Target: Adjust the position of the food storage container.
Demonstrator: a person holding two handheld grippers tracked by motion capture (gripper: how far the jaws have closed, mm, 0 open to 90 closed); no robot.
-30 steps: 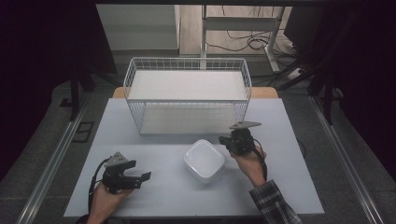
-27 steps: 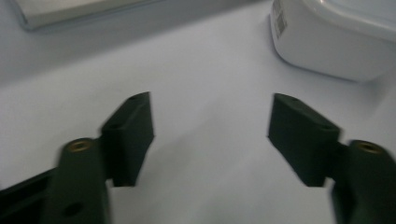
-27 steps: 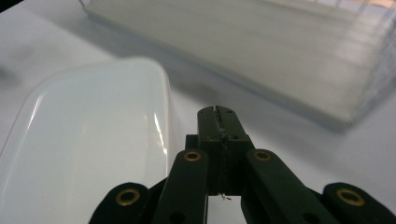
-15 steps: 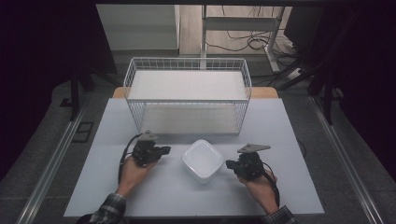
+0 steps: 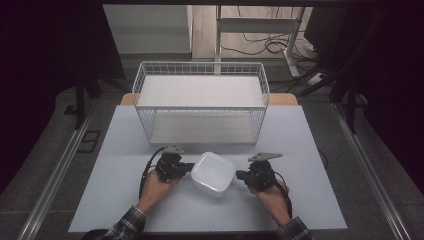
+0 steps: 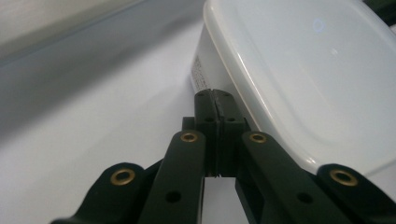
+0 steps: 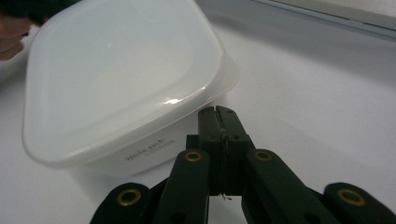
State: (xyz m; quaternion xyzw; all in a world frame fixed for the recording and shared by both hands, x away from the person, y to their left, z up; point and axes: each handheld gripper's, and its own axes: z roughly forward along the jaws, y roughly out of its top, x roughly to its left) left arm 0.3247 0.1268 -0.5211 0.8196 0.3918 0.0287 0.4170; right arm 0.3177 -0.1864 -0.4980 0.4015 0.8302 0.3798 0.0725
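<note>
Item: white lidded container (image 5: 213, 173), sitting lid-on near the front middle of the pale table (image 5: 120, 200), in front of the wire basket (image 5: 200, 102) and apart from it. Flanking it on either side: left gripper (image 5: 186, 167) and right gripper (image 5: 241, 175), each pointing inward at the container's side. In the left gripper view, jaws pressing flat against each other with nothing between them, having just been closing, tips lying against the container's side wall just under the lid rim (image 6: 261, 107), beside a small printed label. In the right gripper view, jaws likewise clenched together on nothing, tips reaching up to the wall of the container (image 7: 121, 93) below the lid's overhanging edge, next to a line of printed lettering; actual contact there hard to tell. Holding the grippers: two hands in plaid sleeves, coming in from the near edge. Trailing from each gripper: a black cable.
</note>
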